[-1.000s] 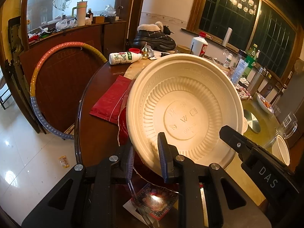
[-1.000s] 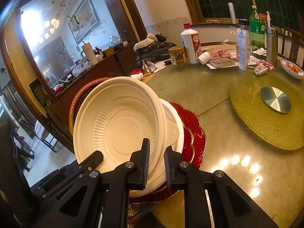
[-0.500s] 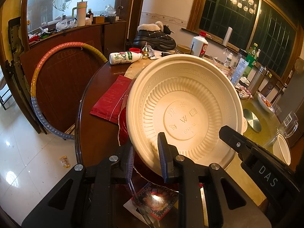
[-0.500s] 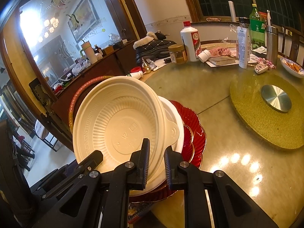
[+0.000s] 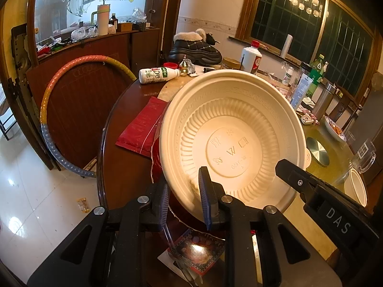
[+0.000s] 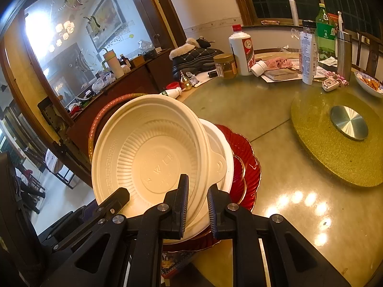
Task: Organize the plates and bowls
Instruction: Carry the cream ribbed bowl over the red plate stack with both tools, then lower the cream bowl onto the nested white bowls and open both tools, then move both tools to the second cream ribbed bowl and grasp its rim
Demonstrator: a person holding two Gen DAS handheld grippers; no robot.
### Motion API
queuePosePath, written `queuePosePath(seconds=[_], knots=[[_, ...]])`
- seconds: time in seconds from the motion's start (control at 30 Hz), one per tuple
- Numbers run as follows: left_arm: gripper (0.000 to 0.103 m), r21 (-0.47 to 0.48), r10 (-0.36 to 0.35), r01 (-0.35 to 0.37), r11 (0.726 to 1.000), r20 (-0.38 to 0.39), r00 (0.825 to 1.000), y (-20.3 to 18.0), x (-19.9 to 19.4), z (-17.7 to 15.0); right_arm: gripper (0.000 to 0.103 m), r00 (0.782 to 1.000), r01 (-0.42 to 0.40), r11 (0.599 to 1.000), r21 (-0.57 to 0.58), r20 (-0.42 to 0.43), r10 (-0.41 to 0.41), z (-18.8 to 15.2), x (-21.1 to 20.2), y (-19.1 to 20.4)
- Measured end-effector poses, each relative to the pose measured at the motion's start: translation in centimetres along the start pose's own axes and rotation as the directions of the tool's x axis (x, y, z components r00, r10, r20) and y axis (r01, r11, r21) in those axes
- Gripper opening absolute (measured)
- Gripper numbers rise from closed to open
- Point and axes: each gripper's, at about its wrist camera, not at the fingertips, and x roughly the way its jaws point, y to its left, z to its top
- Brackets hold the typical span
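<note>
Both grippers are clamped on the same cream bowl (image 5: 232, 138), which is held tilted up on edge so its ribbed inside faces the cameras. The left gripper (image 5: 184, 201) pinches the near rim at the bowl's lower left, one finger inside and one behind. The right gripper (image 6: 196, 201) bites the rim on the opposite side, and its black finger pokes into the left view at lower right.

Right behind the bowl, just past the right gripper's fingers, there's a white bowl (image 6: 225, 157) nested against it, then a stack of red plates (image 6: 249, 167) lying on the table (image 6: 275, 124). Can't really tell if the cream bowl is touching the white one or just sitting close.

Further out past the right gripper: a gold lazy susan (image 6: 335, 138) off to the right, and a white liquor bottle (image 6: 240, 50) at the far edge. Beyond the left gripper, a red packet (image 5: 141, 126) sits to the left.
</note>
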Motion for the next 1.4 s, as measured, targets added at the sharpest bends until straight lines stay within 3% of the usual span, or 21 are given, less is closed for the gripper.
queuePosePath(seconds=[0.53,0.67,0.9,0.97,1.03,1.07,1.17,1.3,1.33,1.4], knots=[[0.021,0.042,0.009,-0.008,0.999,-0.024,1.0,-0.7,1.2,1.5,0.019,0.999,-0.004,0.996,0.084,-0.051,0.009,1.1,0.7,-1.0],[0.021,0.043,0.02,-0.018,0.999,-0.033,0.999,-0.8,2.1,1.7,0.04,0.999,-0.015,0.995,0.098,-0.042,0.02,1.3,0.7,-1.1],[0.022,0.017,0.012,-0.011,1.0,-0.033,0.999,-0.4,2.2,2.3,0.048,0.998,-0.031,0.991,0.128,-0.043,0.036,1.7,0.7,-1.1],[0.034,-0.004,0.007,-0.007,1.0,-0.004,1.0,-0.1,1.6,2.6,0.057,0.999,-0.039,0.99,0.135,-0.017,0.042,2.0,0.2,-1.1],[0.061,-0.025,-0.004,0.005,1.0,0.037,0.999,0.2,0.8,2.7,0.069,0.999,-0.038,0.989,0.142,0.014,0.037,2.1,-0.3,-1.2],[0.065,-0.035,-0.006,0.008,0.999,0.056,0.998,0.3,0.5,2.8,0.075,0.999,-0.031,0.989,0.145,0.034,0.026,2.2,-0.6,-1.4],[0.071,-0.08,-0.02,0.03,0.996,0.123,0.992,0.7,-1.1,3.0,0.079,0.997,-0.029,0.985,0.167,0.082,0.015,2.2,-1.5,-1.9],[0.077,-0.148,-0.024,0.066,0.987,0.269,0.963,1.3,-4.2,3.1,0.087,0.984,-0.084,0.976,0.2,0.169,0.05,2.4,-3.3,-2.8],[0.085,-0.177,-0.002,0.068,0.982,0.347,0.938,1.5,-5.7,2.9,0.087,0.978,-0.095,0.975,0.201,0.204,0.054,2.4,-4.0,-3.0],[0.09,-0.208,0.032,0.072,0.976,0.456,0.889,1.3,-7.8,2.5,0.092,0.963,-0.104,0.974,0.199,0.267,0.048,2.3,-5.5,-3.4]])
